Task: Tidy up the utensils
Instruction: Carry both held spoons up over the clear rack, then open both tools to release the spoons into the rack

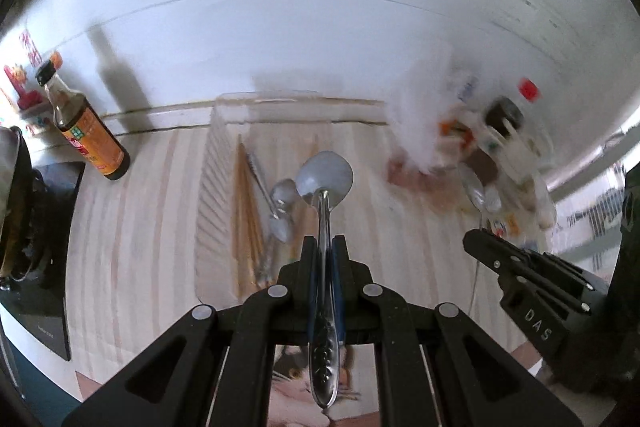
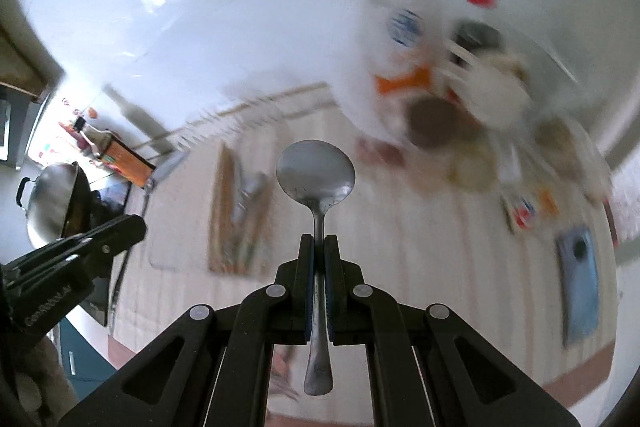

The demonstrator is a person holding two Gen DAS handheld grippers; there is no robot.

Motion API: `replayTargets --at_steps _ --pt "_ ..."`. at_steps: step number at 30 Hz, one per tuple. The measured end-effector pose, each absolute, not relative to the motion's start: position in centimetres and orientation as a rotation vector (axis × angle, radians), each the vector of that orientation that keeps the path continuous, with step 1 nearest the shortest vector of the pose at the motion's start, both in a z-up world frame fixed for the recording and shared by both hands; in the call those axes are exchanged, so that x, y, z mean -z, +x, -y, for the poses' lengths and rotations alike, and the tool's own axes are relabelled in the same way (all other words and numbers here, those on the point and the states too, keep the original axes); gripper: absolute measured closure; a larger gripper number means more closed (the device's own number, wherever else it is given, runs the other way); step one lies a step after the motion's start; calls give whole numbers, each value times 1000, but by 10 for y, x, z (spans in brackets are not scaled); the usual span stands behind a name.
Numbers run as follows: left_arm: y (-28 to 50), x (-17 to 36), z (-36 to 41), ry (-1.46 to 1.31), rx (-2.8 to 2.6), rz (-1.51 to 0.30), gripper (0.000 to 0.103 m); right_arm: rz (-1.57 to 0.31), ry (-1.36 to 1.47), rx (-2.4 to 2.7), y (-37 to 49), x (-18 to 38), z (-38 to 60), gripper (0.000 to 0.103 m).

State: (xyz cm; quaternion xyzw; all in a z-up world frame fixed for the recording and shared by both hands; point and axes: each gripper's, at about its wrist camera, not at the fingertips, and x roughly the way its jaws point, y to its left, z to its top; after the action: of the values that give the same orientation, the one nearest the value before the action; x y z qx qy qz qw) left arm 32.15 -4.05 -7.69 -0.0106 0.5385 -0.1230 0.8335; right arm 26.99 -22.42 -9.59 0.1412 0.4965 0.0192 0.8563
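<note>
Spoons [image 1: 324,179] [image 2: 316,173] lengthwise in jaws, bowls seemingly forward

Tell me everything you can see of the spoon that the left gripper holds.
The spoon is shiny metal with a round bowl and a long handle embossed near its end. The left gripper is shut on its handle, one blue-padded finger on each side. The bowl points forward, away from the camera, above the clear tray. Nothing but the gripper touches it.
</note>
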Motion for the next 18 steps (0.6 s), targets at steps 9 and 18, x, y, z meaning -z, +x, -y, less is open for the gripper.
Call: replayTargets --at_steps 9,18 --pt "390 117 5 -54 258 -1253 98 -1108 240 -92 365 126 149 99" --pt "407 135 -11 -56 242 -1313 94 -1182 231 -69 398 161 129 93"
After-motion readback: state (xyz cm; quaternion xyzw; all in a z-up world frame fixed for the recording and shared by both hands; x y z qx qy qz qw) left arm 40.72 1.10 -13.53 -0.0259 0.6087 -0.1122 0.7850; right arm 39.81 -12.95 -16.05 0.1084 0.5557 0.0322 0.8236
